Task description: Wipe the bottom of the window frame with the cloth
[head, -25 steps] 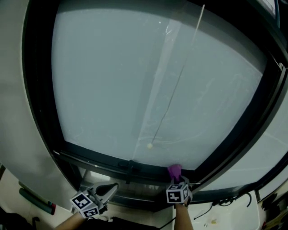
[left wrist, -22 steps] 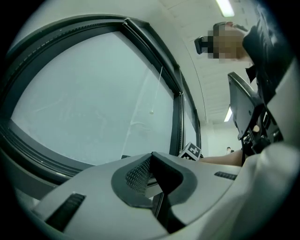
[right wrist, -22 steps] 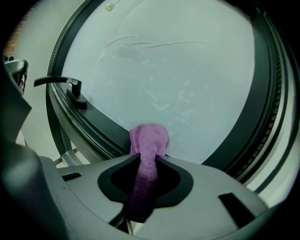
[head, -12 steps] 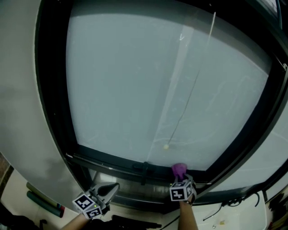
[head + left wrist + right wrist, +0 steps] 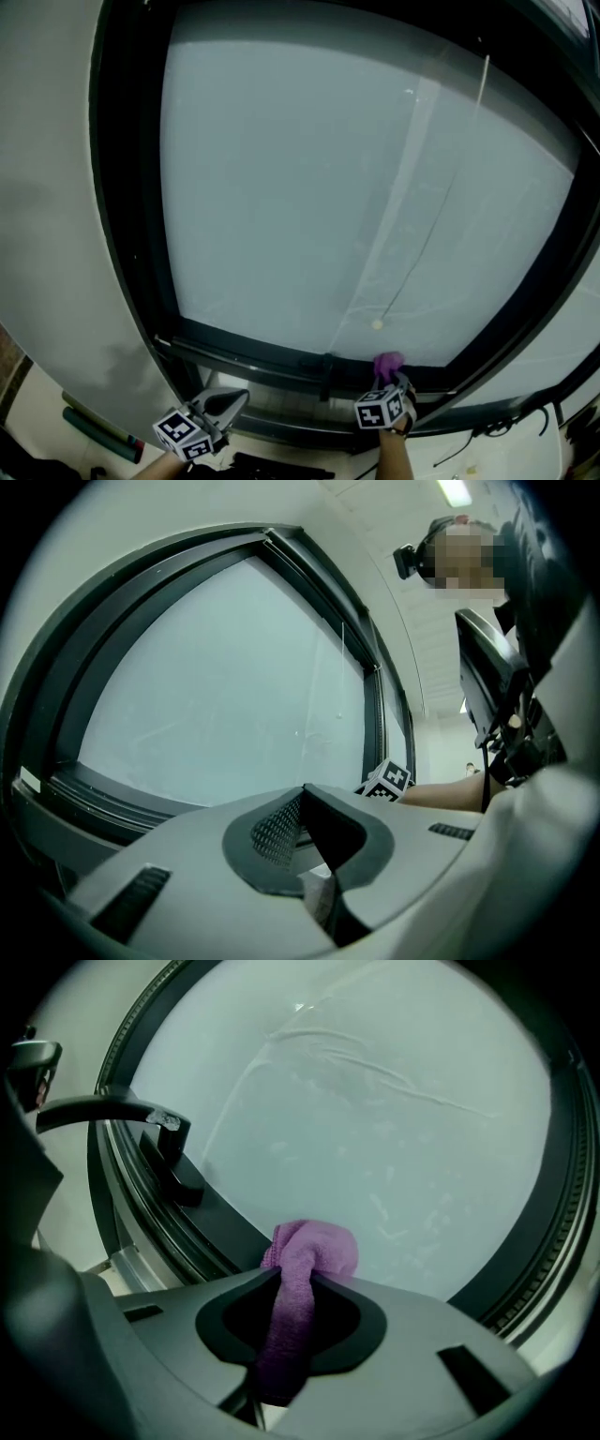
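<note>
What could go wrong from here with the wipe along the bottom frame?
Only a small wad of the purple cloth sticks out past the right gripper, so its hard tips may scrape the window frame. The window handle sits on the frame just left of the cloth; a stroke that way could snag on it.

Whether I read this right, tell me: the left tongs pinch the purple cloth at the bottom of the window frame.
Not quite: the side is wrong. The right tongs pinch the purple cloth at the bottom of the window frame, as the right gripper view shows. In the left gripper view, the left tongs are shut with nothing between them.
</note>
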`<state>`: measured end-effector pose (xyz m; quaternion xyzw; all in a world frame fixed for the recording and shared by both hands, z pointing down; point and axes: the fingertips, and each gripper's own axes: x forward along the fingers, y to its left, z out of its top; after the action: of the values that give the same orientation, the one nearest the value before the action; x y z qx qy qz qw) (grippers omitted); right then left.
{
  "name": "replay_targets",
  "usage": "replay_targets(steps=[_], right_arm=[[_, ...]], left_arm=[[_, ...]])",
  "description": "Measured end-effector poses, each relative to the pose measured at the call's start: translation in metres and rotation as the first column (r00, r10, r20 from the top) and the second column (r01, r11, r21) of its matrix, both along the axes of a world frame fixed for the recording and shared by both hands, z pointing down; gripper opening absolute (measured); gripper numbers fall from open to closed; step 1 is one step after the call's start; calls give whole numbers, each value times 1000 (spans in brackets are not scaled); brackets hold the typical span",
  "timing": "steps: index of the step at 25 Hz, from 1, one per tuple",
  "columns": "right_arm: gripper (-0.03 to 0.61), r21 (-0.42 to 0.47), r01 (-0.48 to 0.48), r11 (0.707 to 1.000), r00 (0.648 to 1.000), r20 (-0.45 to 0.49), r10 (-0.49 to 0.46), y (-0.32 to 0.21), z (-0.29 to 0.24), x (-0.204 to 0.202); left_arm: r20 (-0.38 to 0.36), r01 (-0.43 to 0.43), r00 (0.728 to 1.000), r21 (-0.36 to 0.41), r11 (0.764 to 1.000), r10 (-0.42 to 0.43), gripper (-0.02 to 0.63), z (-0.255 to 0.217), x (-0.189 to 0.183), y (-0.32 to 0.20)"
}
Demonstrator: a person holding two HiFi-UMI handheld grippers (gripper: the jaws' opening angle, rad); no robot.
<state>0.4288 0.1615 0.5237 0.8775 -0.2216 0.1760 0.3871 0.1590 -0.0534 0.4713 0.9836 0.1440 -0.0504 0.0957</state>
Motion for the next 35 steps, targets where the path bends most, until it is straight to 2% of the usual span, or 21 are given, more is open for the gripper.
replay_targets(steps=[3,8,12,16,22,29,35], right_arm=[[84,21,6,1000,1000,4,-6,-8,-7,-6],[84,37,25,999,999,31,-26,-16,-2,-11],[84,100,19,995,997,74,-27,-21,2,-14],[84,86,40,995,998,51,-44,-28,4,-22],[84,140,79,987,994,65,-89,-49,-1,-31],[84,198,127,972,984,97,-149,-64,-1,-43],[84,297,144,944,977,109,-184,-75,-13,-50]], left_arm=[[-2,-26,1000,-31,999,26,3,-4,1,-1],[-7,-38,999,-38,999,38,3,-2,1,-7],[4,-30,1000,-49,998,30,3,0,0,-14],[12,-27,1000,-58,998,27,3,2,-4,-18],[22,-13,1000,-68,998,15,3,7,-10,-26],[27,-8,1000,-72,997,10,3,12,-19,-27],[44,-5,999,-78,997,8,3,14,-23,-29]])
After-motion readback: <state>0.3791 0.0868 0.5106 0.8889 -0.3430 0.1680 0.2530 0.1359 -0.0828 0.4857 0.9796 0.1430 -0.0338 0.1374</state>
